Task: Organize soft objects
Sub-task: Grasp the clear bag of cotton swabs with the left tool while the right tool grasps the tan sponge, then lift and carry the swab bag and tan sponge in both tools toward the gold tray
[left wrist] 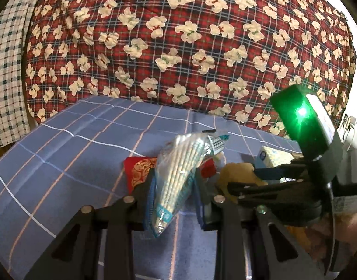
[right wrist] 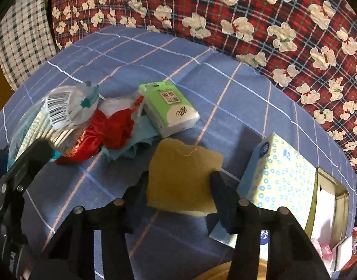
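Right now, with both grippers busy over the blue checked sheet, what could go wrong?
1. The tan sponge piece sits between the right gripper fingers; a soft grip may slip.
2. The clear plastic bag of swabs in the left gripper could brush the red satin pouch beside it.

The right tool (right wrist: pixel 179 184) closes on a tan sponge sheet (right wrist: pixel 183 179); a green tissue pack (right wrist: pixel 169 107) lies at twelve o'clock, a dotted tissue box (right wrist: pixel 283 177) at three.

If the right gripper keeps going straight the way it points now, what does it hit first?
Probably the tan cloth square already between the right gripper fingers, then the blue checked sheet under it. Depth is hard to judge.
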### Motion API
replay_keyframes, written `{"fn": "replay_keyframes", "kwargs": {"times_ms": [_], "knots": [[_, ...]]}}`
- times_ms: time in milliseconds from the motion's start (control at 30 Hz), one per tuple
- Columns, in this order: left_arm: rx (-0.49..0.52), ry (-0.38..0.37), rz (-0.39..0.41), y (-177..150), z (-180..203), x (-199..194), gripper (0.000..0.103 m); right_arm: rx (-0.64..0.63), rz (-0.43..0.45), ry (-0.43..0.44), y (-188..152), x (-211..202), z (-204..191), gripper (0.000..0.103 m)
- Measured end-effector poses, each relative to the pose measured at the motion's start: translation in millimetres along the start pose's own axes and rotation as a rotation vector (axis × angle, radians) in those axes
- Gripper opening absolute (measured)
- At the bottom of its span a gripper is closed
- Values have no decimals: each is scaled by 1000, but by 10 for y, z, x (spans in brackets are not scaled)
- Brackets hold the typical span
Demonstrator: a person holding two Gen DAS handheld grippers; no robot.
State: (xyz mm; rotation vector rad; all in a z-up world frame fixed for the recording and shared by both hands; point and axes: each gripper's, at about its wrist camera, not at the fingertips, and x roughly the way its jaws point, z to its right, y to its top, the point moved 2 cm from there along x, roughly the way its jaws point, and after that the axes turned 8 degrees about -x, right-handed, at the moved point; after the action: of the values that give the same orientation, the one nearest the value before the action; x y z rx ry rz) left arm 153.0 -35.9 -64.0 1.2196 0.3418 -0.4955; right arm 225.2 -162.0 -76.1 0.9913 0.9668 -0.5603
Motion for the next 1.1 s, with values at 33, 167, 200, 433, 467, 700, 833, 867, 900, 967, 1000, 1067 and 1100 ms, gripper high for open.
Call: {"fn": "replay_keyframes", "kwargs": {"times_ms": [33,167,200,433,467,700,833,867,900,967,1000,1067,1100], "knots": [[3,0,8,-1,4,-15,27,-1,13,1,-3,-24,-12,52],[1,7,15,4,-6,-45,28,2,111,0,-46,-241,-78,52],[-2,6,17,4,-6,-51,28,-2,146,-10,-67,-324,-109,52],[-20,23,36,-1,-13,-101,27,-21,349,-117,-287,-641,-312,51],[-19,24,39,-3,-9,-107,27,-10,361,-106,-303,-641,-304,51],[6,43,71,-26,61,-182,27,29,505,-129,-494,-757,-329,51],[23,54,96,-29,95,-227,27,56,573,-134,-594,-803,-341,51],[26,56,99,-30,100,-232,27,56,591,-144,-611,-811,-349,51],[28,58,102,-30,106,-237,27,60,603,-148,-626,-817,-351,51],[34,65,113,-30,116,-256,27,73,625,-142,-656,-831,-339,51],[37,66,119,-31,123,-266,27,76,638,-148,-669,-839,-338,51],[42,74,131,-30,135,-284,27,78,659,-152,-682,-868,-338,51],[46,76,136,-32,142,-293,27,78,673,-160,-694,-887,-339,51]]}}
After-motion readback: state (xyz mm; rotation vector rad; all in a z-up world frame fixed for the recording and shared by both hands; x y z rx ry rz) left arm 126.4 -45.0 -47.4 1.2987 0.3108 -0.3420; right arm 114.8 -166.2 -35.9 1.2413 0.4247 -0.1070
